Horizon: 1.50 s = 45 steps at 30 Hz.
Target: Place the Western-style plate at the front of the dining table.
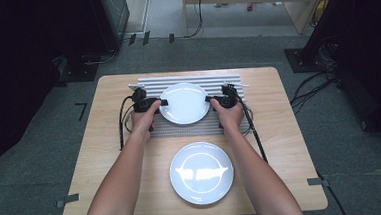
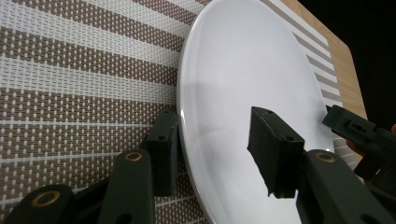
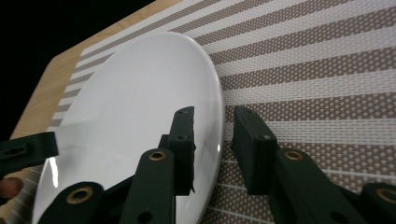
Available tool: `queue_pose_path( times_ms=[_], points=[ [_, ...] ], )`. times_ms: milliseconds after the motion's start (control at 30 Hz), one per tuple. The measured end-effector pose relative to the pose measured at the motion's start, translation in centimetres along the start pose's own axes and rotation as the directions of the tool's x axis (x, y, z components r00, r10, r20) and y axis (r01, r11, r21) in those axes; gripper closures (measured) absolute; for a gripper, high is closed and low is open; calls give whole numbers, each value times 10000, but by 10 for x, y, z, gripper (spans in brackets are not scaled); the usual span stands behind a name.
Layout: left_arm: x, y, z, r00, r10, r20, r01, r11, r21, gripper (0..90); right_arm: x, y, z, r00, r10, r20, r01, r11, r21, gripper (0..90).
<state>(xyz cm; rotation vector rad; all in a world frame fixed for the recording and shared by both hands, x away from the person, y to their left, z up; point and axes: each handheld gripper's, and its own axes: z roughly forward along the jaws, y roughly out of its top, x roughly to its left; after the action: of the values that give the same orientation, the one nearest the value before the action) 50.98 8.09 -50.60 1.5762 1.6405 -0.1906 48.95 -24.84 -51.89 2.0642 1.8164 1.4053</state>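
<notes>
On the striped mat (image 1: 195, 129) at the bench's far side, the upper plate (image 1: 185, 104) sits with each tool, left (image 1: 159, 103) and right (image 1: 210, 99), straddling its rim, jaws not closed. If one bites late or shallow, I reckon the plate tips and slides off toward the second plate (image 1: 201, 173).

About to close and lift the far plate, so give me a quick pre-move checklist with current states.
1. Left tongs straddle the far plate rim, jaws open: ok.
2. Right tongs straddle the opposite rim, jaws open: ok.
3. Firm grip on either side: not ok, nothing is clamped yet.
4. Plate lying flat on striped placemat: cannot tell.
5. Near plate apart from the mat: ok.
</notes>
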Motion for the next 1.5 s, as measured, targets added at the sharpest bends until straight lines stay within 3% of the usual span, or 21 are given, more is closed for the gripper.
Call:
queue_pose_path(
  times_ms=[167, 400, 567, 733, 933, 1200, 1367, 1433, 1500],
  points=[
    [-1, -2, -1, 9997, 248, -74, -249, 9997, -46, 514, -2, 2, -4, 9976, -580, 388, 585, 9982, -123, 593],
    [-3, -4, -4, 9993, 358, -109, -359, 9993, -118, 475, -1, 6, -14, 9921, -1046, 695, 1065, 9940, -245, 509],
    [-2, -6, -10, 9993, 359, -58, -360, 9990, -271, 469, 4, 5, -20, 9912, -1158, 648, 1174, 9928, -225, 460],
    [-3, -7, -26, 9979, 453, 472, -415, 9961, -780, 466, 8, 3, -34, 9921, -1208, 349, 1225, 9912, -497, 429],
    [-12, -10, -42, 9934, 882, 732, -801, 9910, -1070, 450, 4, 1, -50, 9925, -1204, 222, 1218, 9895, -784, 423],
    [-27, -23, -66, 9798, 1792, 885, -1675, 9778, -1256, 387, -6, -3, -77, 9916, -1271, 228, 1290, 9839, -1240, 388],
    [-28, -29, -78, 9761, 1977, 905, -1832, 9719, -1476, 369, -8, -7, -90, 9908, -1348, 118, 1352, 9818, -1336, 382],
    [-31, -35, -87, 9747, 2060, 870, -1910, 9693, -1550, 352, -8, -11, -100, 9869, -1601, -222, 1567, 9813, -1116, 357],
    [-35, -40, -93, 9689, 2362, 738, -2214, 9607, -1677, 334, -8, -15, -107, 9805, -1932, -360, 1889, 9770, -990, 348]
  ],
)
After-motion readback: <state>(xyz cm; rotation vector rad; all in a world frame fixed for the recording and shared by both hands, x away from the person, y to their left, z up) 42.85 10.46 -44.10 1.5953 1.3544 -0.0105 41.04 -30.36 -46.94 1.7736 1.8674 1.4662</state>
